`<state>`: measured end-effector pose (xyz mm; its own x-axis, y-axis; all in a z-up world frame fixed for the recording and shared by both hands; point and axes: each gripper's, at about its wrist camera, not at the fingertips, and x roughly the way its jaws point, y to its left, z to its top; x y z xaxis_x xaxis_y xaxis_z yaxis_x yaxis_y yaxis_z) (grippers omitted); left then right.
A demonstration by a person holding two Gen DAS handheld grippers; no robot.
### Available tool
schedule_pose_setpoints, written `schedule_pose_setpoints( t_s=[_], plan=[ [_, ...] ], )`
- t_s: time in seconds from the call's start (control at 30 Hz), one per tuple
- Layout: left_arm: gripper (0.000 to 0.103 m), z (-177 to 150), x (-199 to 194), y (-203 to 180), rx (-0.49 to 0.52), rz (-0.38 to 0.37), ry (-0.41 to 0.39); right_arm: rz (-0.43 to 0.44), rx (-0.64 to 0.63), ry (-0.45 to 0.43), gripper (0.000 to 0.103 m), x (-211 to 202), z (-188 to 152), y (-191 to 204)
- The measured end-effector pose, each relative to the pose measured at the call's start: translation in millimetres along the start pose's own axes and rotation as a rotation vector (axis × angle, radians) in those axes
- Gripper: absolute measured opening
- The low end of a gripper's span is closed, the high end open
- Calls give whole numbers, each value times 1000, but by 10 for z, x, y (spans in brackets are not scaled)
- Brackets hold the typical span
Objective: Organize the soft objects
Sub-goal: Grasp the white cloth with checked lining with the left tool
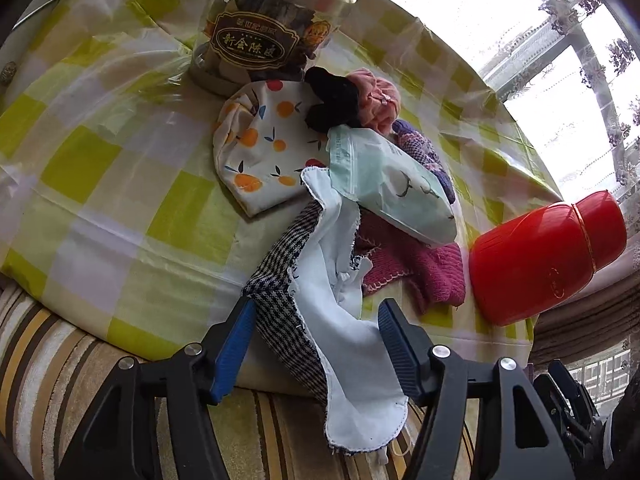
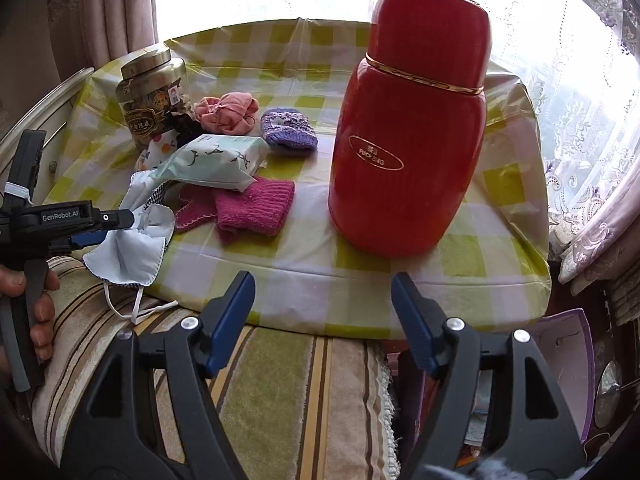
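2 grippers gape: left gripper (image 1: 316,336) straddles a face mask (image 1: 352,320), pads apart; right gripper (image 2: 322,312) empty. Only the right view shows the red flask (image 2: 408,128) upright.

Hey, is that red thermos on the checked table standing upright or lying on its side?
Upright. In the right wrist view the red thermos stands on its base on the checked tablecloth, lid on top, logo reading level.
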<state>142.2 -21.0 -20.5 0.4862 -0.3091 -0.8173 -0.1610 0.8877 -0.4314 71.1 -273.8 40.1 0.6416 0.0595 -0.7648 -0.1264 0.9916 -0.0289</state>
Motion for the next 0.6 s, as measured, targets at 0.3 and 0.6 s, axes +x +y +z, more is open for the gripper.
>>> schedule_pose_setpoints(
  t_s=[0.3, 0.6],
  plan=[
    [69, 105, 252, -85, 62, 111, 27, 37, -48, -7, 78, 233, 186, 320],
    [47, 119, 343, -204, 157, 185, -4, 15, -172, -19, 83, 558, 365, 574]
  ],
)
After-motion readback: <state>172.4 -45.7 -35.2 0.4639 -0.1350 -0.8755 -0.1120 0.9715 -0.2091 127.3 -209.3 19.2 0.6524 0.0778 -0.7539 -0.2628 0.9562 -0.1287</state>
